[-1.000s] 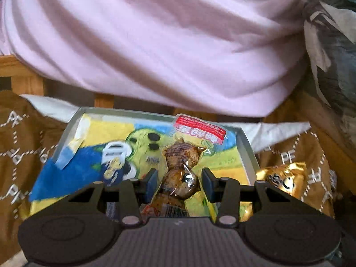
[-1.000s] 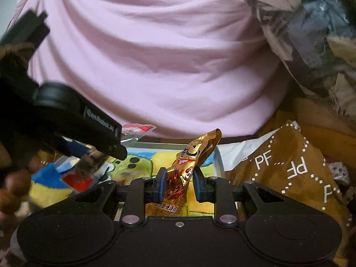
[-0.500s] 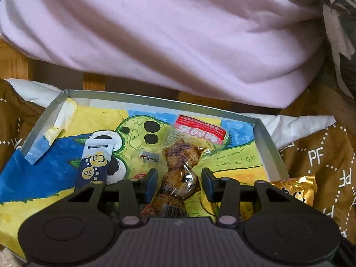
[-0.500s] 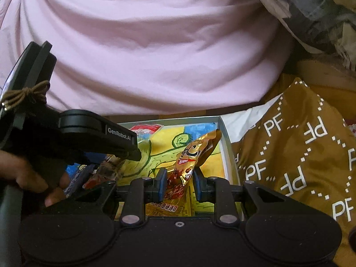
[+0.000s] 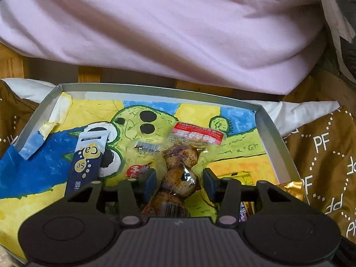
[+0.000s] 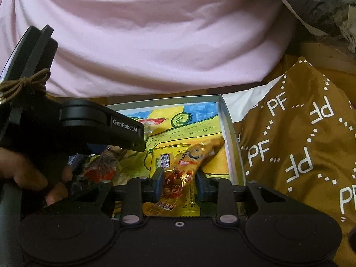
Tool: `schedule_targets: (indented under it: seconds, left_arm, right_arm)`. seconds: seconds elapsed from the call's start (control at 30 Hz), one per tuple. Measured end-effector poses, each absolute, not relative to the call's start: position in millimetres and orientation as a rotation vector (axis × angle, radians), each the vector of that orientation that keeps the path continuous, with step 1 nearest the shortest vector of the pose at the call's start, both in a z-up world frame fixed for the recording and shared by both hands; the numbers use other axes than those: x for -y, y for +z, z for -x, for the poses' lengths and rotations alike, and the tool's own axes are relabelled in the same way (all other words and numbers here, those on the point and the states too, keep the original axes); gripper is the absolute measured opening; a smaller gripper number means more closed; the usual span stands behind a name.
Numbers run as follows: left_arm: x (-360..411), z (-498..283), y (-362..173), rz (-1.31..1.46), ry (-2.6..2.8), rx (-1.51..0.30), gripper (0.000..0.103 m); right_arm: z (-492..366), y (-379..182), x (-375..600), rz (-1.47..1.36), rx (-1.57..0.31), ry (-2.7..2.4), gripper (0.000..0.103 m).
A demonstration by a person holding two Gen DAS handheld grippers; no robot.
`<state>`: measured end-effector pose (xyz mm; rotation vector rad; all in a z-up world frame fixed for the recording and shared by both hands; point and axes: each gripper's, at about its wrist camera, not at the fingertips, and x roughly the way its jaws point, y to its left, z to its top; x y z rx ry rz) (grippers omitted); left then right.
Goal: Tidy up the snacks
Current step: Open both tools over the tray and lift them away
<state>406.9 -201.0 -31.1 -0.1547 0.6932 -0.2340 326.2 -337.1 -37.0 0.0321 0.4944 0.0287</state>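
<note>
A grey tray (image 5: 155,90) lined with a yellow, green and blue drawing lies in front of me. My left gripper (image 5: 180,184) is shut on a clear pack of brown eggs (image 5: 180,162) with a red label, low over the tray's middle. In the right wrist view my right gripper (image 6: 179,183) is shut on a gold snack packet (image 6: 195,155). The packet leans right, and its tip touches the tray's right wall (image 6: 229,138). The left gripper's body (image 6: 100,131) fills that view's left side, held by a hand (image 6: 22,171).
A blue sachet (image 5: 86,162) marked Ca and a small clear barcoded packet (image 5: 148,150) lie in the tray. A brown bag (image 6: 300,151) printed PF bulges right of the tray. The person's pink shirt (image 5: 178,33) hangs close behind the tray.
Both grippers have come down and forward over the tray. The gold packet, upright before, now tilts right against the tray wall. The egg pack sits unchanged between the left fingers.
</note>
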Motion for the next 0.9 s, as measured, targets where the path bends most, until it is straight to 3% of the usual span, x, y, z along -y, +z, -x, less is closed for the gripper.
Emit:
schedule_targets:
  seconds: [0.2, 0.37, 0.5, 0.67, 0.9]
  left_arm:
    - [194, -402, -25, 0.181, -0.244, -0.685, 0.061]
    - [185, -386, -5, 0.176, -0.253, -0.628, 0.082]
    - [174, -369, 15, 0.170, -0.252, -0.591, 0.090]
    - [155, -334, 41, 0.144, -0.243, -0.528, 0.099]
    - [122, -286, 80, 0.163, -0.220, -0.446, 0.102]
  right_arm:
    - [-320, -34, 335, -0.005, -0.481, 0.012, 0.072]
    - [-312, -23, 336, -0.003, -0.447, -0.004, 0.083]
    - [-300, -10, 334, -0.014, -0.395, -0.006, 0.096]
    - [-277, 11, 331, -0.036, -0.291, -0.010, 0.101]
    - [-234, 41, 321, -0.017, -0.191, 0.008, 0.102]
